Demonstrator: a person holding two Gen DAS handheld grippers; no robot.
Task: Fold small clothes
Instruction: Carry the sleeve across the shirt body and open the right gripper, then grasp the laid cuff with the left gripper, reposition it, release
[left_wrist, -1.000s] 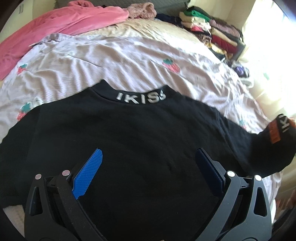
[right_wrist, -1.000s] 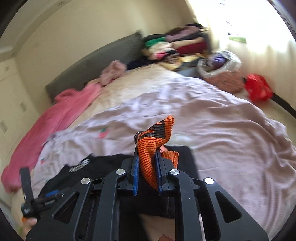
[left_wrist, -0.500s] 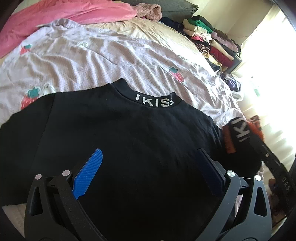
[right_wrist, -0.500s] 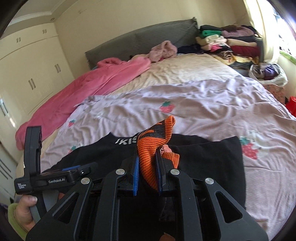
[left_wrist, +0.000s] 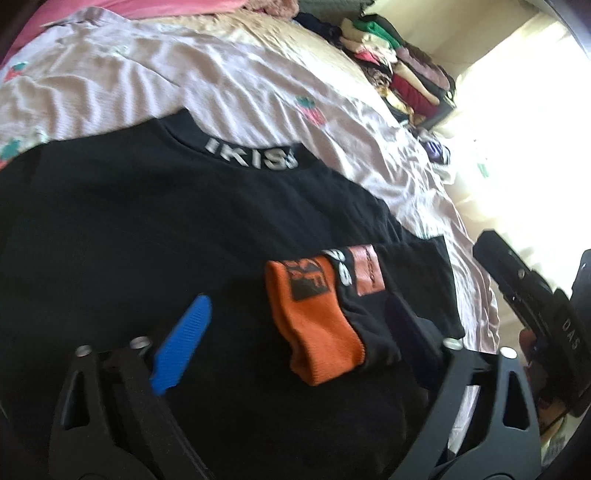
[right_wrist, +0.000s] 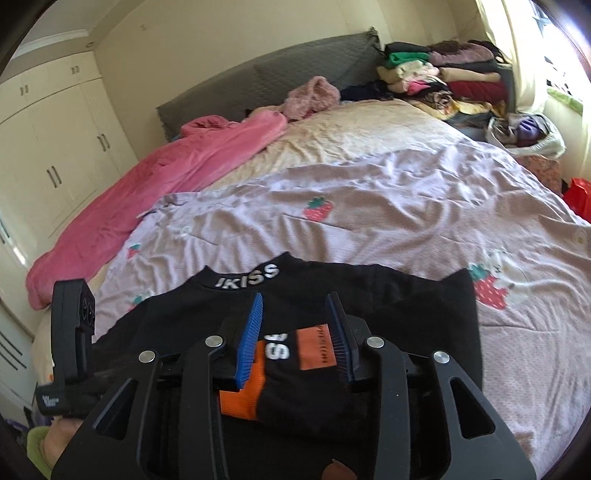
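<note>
The left tongs (left_wrist: 295, 332) stand wide apart in the left wrist view, hovering low over a black sweatshirt (left_wrist: 147, 240) spread flat on the bed, gripping nothing. One blue finger (left_wrist: 183, 343) shows bright on the left; the other is in shadow on the right. Between them, nearer the right finger, lies the folded-in sleeve with its orange cuff (left_wrist: 314, 328) resting on the black body. Ahead of the tongs the collar reads "IKISS" (left_wrist: 253, 157) in white. The sleeve carries a white "SS" and an orange patch whose small writing is too blurred to read. Off to the right, the other handset bears the letters "DAS".

In the right wrist view the right tongs (right_wrist: 297, 336) are also parted, poised just above the same orange cuff (right_wrist: 243, 395), with no cloth pinched between the fingers. The sleeve's "SS" and orange patch (right_wrist: 317, 349) sit in the gap between them. Just beyond, the collar again reads "IKISS" (right_wrist: 247, 277). Farther ahead stretches a lilac strawberry-print sheet (right_wrist: 369, 221). To the left, a hand holds the other handset.
</note>
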